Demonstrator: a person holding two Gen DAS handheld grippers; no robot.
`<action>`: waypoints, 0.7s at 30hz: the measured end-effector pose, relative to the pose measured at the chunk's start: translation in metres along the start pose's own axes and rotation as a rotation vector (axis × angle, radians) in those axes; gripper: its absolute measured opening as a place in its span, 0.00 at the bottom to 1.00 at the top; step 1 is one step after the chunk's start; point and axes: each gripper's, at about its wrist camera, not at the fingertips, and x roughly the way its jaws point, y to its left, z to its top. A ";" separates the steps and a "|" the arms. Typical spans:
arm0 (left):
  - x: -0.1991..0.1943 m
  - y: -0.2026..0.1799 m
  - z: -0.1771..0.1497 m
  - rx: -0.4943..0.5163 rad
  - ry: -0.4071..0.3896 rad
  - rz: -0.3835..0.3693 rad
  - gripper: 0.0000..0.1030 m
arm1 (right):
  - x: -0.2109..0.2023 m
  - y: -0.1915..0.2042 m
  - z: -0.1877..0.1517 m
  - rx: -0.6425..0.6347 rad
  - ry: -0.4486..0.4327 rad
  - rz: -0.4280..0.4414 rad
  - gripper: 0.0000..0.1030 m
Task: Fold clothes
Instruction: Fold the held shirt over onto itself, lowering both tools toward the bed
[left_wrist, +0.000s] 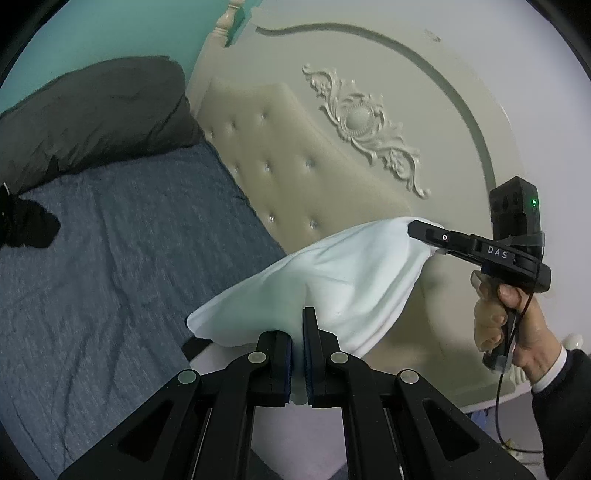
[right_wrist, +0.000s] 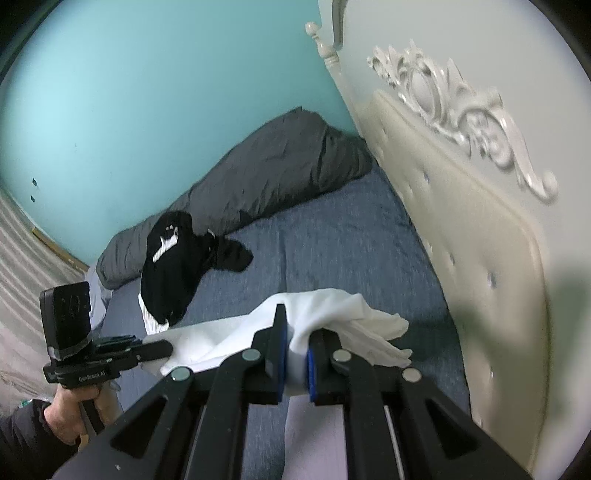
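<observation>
Left wrist view | left gripper (left_wrist: 297, 354) and right gripper (right_wrist: 295, 360) each pinch the white garment (left_wrist: 332, 273), held above the bed (left_wrist: 110, 277) | should keep both corners level, cloth taut, pinches firm

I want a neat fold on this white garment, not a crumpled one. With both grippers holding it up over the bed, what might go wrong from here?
1. The white garment hangs bunched between the left gripper and right gripper, so creases may get folded in.
2. Each grip pinches only a small bit of cloth; a tug might pull it free.
3. The black garment lies nearby on the blue bedsheet; the white one might land overlapping it.
</observation>
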 end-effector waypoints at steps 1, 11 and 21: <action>0.000 0.000 -0.006 -0.001 0.009 -0.004 0.05 | 0.000 -0.001 -0.005 -0.001 0.008 0.002 0.08; 0.001 -0.017 -0.064 0.037 0.090 -0.015 0.05 | -0.018 -0.004 -0.063 0.009 0.070 0.004 0.08; 0.004 -0.040 -0.111 0.032 0.132 -0.030 0.05 | -0.034 -0.011 -0.113 0.048 0.112 -0.005 0.08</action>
